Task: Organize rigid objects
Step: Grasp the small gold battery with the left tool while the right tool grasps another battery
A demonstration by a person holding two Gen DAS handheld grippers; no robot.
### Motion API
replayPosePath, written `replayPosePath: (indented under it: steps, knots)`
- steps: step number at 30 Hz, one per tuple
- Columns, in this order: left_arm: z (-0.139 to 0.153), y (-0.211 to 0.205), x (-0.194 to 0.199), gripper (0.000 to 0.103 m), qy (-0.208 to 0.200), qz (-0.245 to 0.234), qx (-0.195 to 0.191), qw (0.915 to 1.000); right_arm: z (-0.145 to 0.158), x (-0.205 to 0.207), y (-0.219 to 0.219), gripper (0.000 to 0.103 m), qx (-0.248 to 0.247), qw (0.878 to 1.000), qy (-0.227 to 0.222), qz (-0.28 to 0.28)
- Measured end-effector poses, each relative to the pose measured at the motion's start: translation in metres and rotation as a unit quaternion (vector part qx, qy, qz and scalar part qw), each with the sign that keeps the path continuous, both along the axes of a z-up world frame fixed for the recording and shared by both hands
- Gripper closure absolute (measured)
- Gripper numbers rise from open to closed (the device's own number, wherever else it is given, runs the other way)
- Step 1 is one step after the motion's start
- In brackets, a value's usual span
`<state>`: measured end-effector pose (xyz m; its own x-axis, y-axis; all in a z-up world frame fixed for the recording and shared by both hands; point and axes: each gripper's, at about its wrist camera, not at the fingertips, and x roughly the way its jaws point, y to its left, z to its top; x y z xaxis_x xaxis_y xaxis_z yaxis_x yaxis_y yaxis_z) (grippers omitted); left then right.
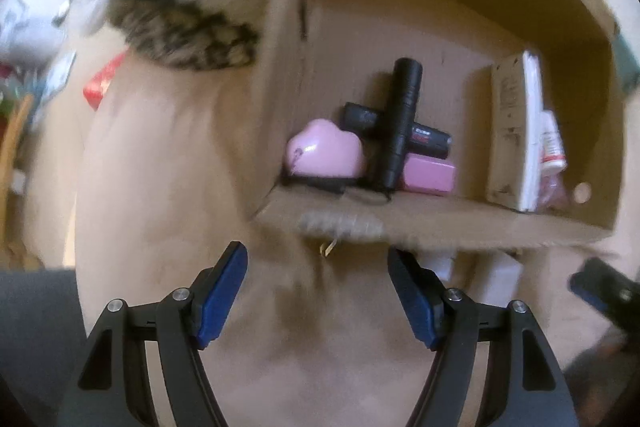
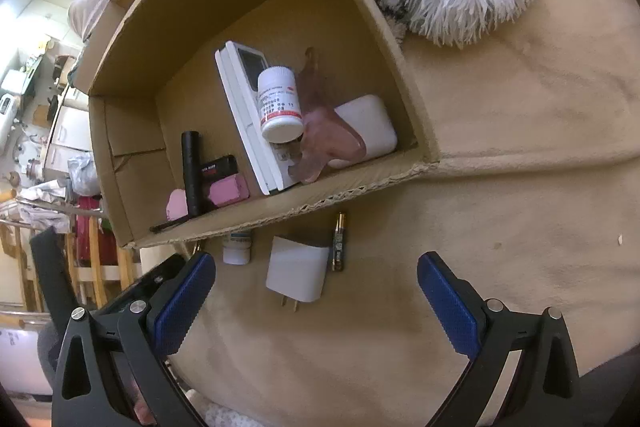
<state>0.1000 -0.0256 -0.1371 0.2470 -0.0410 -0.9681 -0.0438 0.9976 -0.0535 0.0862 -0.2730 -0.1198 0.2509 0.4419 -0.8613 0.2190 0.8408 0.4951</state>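
both grippers, left (image 1: 318,269) and right (image 2: 316,281), hung released and empty before the open brown cardboard box (image 2: 280,215). outside its near wall lay a white wall charger (image 2: 297,274) and slim battery (image 2: 338,242); squaring the fingers across the charger's flat sides looked best.

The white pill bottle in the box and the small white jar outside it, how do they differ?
The white pill bottle lies inside the cardboard box, propped on the white remote; the small white jar sits outside on the beige blanket, partly tucked under the box's edge. The pill bottle shows a red-striped label in full; the jar's label is mostly hidden. The pill bottle also looks larger. Both are white and cylindrical.
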Motion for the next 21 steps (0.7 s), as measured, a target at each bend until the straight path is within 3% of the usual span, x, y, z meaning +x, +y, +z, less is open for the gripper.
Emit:
replayPosePath:
  steps: [2,4,6,7,10,12,15,21]
  knots:
    - [-0.011,-0.007,0.008,0.046,0.008,-0.015,0.007,0.9998,-0.002,0.001,-0.002,0.0,-0.001,1.0,0.005,-0.001]
    - [-0.019,-0.009,0.012,0.065,0.015,-0.02,0.017,0.9995,-0.006,0.002,-0.003,0.0,-0.001,1.0,0.012,-0.005]
    - [-0.021,-0.01,0.015,0.068,0.013,-0.02,0.016,0.9996,-0.012,0.005,-0.004,0.0,0.002,1.0,0.018,-0.009]
    - [-0.021,-0.01,0.015,0.076,0.012,-0.02,0.015,0.9996,-0.015,0.007,-0.003,0.004,0.001,1.0,0.022,-0.007]
    - [-0.02,-0.014,0.015,0.093,0.015,-0.031,0.015,0.9993,-0.029,0.015,0.0,0.051,-0.004,0.999,0.043,0.001]
    - [-0.019,-0.012,0.016,0.093,0.017,-0.025,0.006,0.9995,-0.036,0.018,0.003,0.06,-0.007,0.999,0.052,0.006]
    - [-0.015,-0.004,0.019,0.093,0.021,-0.012,-0.007,0.9997,-0.043,0.024,0.01,0.064,-0.024,0.998,0.053,0.01]
    - [-0.005,-0.005,0.015,0.094,0.008,-0.015,0.006,0.9998,-0.053,0.034,0.03,0.067,-0.079,0.994,0.055,0.049]
